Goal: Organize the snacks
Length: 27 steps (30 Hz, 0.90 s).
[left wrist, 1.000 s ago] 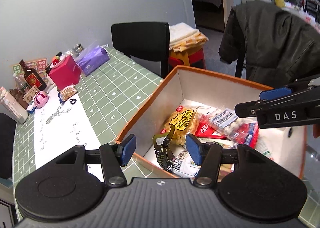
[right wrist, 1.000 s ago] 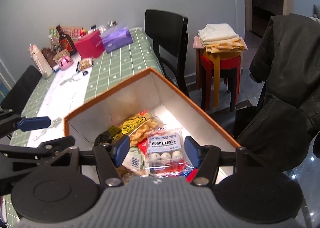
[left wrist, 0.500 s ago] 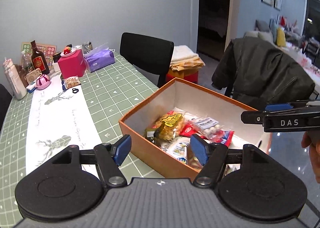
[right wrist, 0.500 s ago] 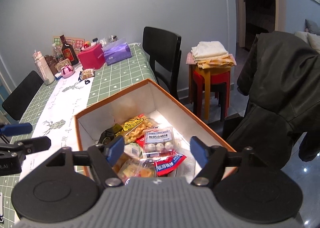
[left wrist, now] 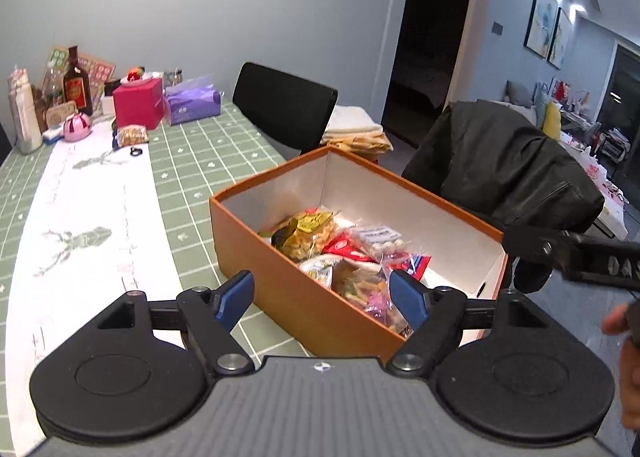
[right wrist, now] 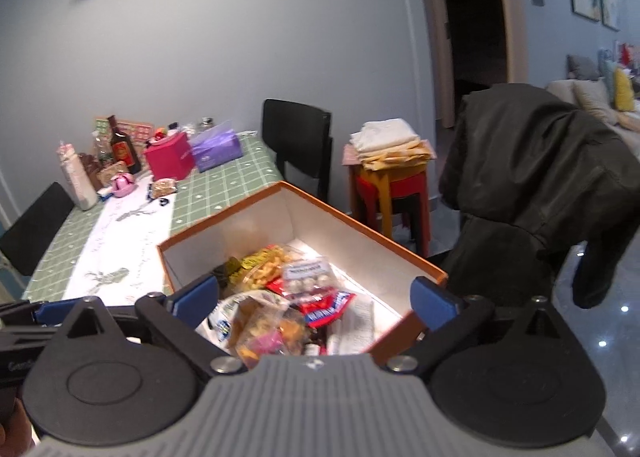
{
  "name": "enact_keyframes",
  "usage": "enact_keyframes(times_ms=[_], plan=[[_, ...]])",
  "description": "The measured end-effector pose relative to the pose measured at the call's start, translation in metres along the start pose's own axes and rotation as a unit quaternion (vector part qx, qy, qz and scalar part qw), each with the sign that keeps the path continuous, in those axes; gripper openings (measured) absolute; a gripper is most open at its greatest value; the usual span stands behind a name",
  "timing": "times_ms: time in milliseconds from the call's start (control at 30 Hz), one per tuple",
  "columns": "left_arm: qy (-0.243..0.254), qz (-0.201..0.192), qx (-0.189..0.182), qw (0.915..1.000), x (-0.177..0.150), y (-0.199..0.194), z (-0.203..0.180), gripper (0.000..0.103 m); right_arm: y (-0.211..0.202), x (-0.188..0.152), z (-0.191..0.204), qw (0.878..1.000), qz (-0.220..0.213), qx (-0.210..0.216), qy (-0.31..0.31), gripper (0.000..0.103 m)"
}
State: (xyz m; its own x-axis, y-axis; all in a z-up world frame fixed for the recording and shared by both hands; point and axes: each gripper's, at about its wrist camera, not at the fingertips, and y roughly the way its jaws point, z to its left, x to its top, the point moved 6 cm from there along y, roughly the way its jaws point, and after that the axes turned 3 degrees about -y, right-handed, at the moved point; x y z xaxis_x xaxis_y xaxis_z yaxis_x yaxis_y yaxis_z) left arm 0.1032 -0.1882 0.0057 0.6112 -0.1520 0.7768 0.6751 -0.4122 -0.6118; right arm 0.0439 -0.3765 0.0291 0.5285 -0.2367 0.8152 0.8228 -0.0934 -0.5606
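An orange cardboard box (left wrist: pixel 256 245) (right wrist: pixel 424 271) with white inner walls stands at the near end of the green checked table. Several snack packets lie inside: a yellow bag (left wrist: pixel 306 231) (right wrist: pixel 266 265), a clear pack of white balls (left wrist: pixel 380 243) (right wrist: pixel 306 275) and a red-and-blue packet (right wrist: pixel 330 307). My left gripper (left wrist: pixel 322 299) hovers in front of the box's near long wall, its jaws opening with nothing between them. My right gripper (right wrist: pixel 316 299) hangs over the box's near end, jaws opening wide, holding nothing. The right gripper's black finger (left wrist: pixel 576 253) shows at the right edge of the left wrist view.
At the table's far end stand a red tissue box (left wrist: pixel 138 107), a purple tissue pack (left wrist: pixel 192 105), a brown bottle (left wrist: pixel 76 85) and a small snack bag (left wrist: pixel 132 135). A black chair (left wrist: pixel 284 109), stacked stools with folded cloths (right wrist: pixel 390 181) and a chair under a dark jacket (right wrist: pixel 532 185) flank the table.
Both grippers have pulled back and away from the box, so more of the box and room shows. Both pairs of jaws have spread wider. The snack packets lie still in the box.
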Motion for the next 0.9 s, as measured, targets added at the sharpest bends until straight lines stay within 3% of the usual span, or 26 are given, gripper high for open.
enact_keyframes(times_ms=[133,333,467,900], plan=[[-0.010,-0.007,0.002,0.9999,-0.014,-0.009,-0.003,0.091,-0.008,-0.020,0.007,1.000,0.028,-0.008,-0.004,0.100],[-0.031,0.030,-0.002,0.9991,-0.028,-0.012,-0.010,0.091,-0.018,-0.036,0.013,0.999,0.031,-0.035,-0.027,0.100],[-0.016,0.021,0.022,0.9994,-0.031,-0.015,-0.011,0.091,-0.018,-0.037,0.014,0.998,0.032,-0.038,-0.028,0.100],[-0.022,0.034,0.029,0.9988,-0.035,-0.013,-0.006,0.091,-0.015,-0.041,0.019,0.998,0.046,-0.036,-0.029,0.100]])
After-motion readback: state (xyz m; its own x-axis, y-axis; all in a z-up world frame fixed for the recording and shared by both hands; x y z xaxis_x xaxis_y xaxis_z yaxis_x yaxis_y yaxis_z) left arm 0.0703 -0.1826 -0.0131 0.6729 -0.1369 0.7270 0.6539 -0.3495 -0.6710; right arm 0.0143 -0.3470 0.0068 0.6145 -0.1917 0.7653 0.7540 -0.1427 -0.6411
